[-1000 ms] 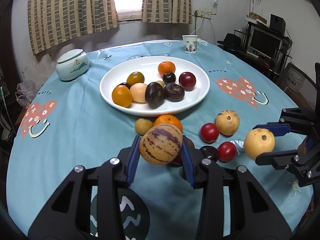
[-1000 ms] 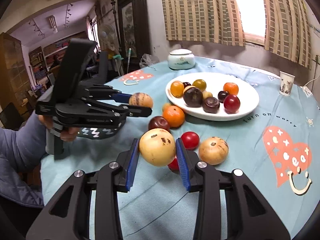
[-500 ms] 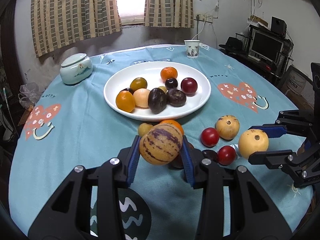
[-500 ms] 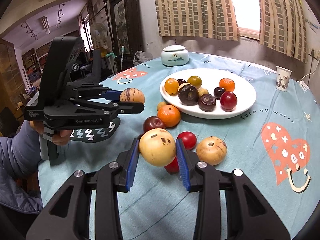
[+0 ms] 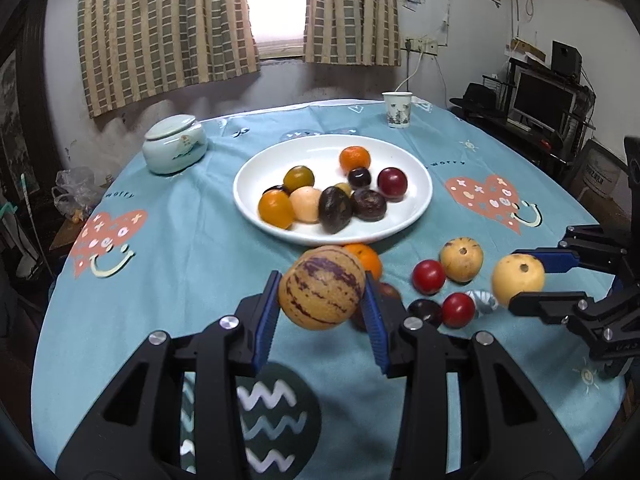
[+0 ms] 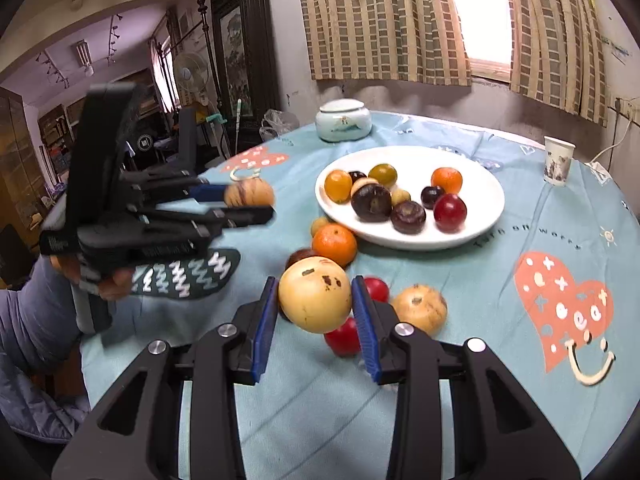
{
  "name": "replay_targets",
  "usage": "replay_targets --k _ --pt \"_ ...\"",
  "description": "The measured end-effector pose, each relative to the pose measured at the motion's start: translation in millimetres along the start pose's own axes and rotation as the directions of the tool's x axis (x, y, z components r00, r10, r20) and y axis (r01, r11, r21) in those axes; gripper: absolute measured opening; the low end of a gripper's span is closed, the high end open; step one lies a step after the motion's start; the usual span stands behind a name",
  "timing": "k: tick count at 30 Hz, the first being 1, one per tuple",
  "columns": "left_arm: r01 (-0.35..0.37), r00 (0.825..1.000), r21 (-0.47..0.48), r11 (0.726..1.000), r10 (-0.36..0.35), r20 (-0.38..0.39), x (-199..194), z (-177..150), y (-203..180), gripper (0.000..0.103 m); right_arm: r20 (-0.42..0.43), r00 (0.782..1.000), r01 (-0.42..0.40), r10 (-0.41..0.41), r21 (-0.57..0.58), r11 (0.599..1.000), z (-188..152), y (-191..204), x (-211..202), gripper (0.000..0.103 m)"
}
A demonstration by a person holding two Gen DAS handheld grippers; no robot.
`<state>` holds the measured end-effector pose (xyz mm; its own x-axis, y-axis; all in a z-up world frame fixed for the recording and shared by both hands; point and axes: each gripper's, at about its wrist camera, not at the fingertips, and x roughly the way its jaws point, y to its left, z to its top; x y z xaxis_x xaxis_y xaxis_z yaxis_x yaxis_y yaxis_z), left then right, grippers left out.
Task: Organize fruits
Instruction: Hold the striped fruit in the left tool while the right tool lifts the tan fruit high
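Above the tablecloth [image 5: 168,264], short of the white plate [image 5: 412,216]: I hold one fruit in each gripper.

The left gripper [image 5: 322,304] clamps a striped melon-like fruit [image 5: 322,286] across its widest girth; the right gripper [image 6: 315,304] clamps a pale yellow fruit [image 6: 315,295] likewise, both clear of the cloth. I judge each fruit firm, smooth-skinned, moderately heavy and prone to roll, so I grip at the equator with light pressure and release low inside the plate, away from its crowded fruits.
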<state>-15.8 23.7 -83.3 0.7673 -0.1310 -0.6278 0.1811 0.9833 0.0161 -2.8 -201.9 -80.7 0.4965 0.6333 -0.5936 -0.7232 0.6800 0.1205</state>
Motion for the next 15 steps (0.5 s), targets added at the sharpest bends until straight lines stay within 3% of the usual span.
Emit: replay_targets --k 5,8,12,15 --pt "-0.003 0.999 -0.016 1.000 0.002 -0.052 -11 -24 17 0.040 -0.073 0.994 0.082 -0.085 -0.036 0.996 -21 0 -4 0.038" --pt "0.006 0.996 -0.014 1.000 -0.007 -0.086 -11 -31 18 0.040 -0.101 0.991 0.084 -0.086 -0.026 0.996 -32 -2 -4 0.038" --pt "0.012 0.996 0.021 1.000 -0.010 -0.092 -6 -14 7 0.040 -0.103 0.991 0.088 -0.089 -0.014 0.996 -31 -3 -2 0.038" --pt "0.015 0.998 0.041 0.999 -0.012 -0.058 1 17 -3 0.041 -0.057 0.993 0.103 -0.104 -0.021 0.994 -8 -6 0 0.038"
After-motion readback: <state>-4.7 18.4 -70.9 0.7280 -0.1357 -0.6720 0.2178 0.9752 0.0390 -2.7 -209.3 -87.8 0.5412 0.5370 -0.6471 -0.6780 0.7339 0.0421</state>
